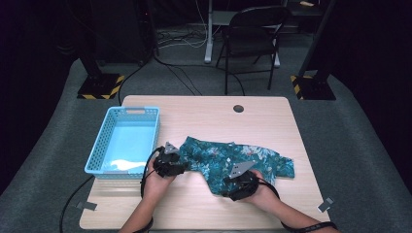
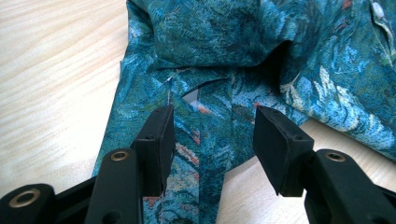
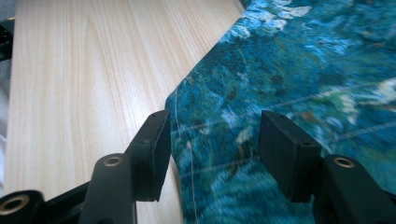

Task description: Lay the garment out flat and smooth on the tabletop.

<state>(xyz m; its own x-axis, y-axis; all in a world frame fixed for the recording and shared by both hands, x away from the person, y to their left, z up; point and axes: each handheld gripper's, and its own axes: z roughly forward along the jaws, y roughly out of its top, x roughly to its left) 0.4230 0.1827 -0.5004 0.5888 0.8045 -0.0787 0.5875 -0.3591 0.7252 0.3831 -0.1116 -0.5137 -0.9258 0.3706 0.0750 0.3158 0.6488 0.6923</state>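
Note:
A teal floral-print garment [image 1: 233, 160] lies crumpled across the middle of the wooden table [image 1: 204, 114]. My left gripper [image 1: 171, 164] is at its left end. In the left gripper view that gripper [image 2: 212, 140] stands open, its jaws on either side of a narrow strip of the garment [image 2: 210, 70]. My right gripper [image 1: 239, 185] is at the cloth's front corner. In the right gripper view it [image 3: 212, 149] is open too, with the hemmed edge of the garment [image 3: 303, 70] between the jaws.
A light blue plastic basket [image 1: 99, 150] stands at the table's left, with something white lying in its near end. A dark cable hole [image 1: 238, 108] is at the table's far edge. Behind the table are a folding chair [image 1: 252, 39] and stand bases.

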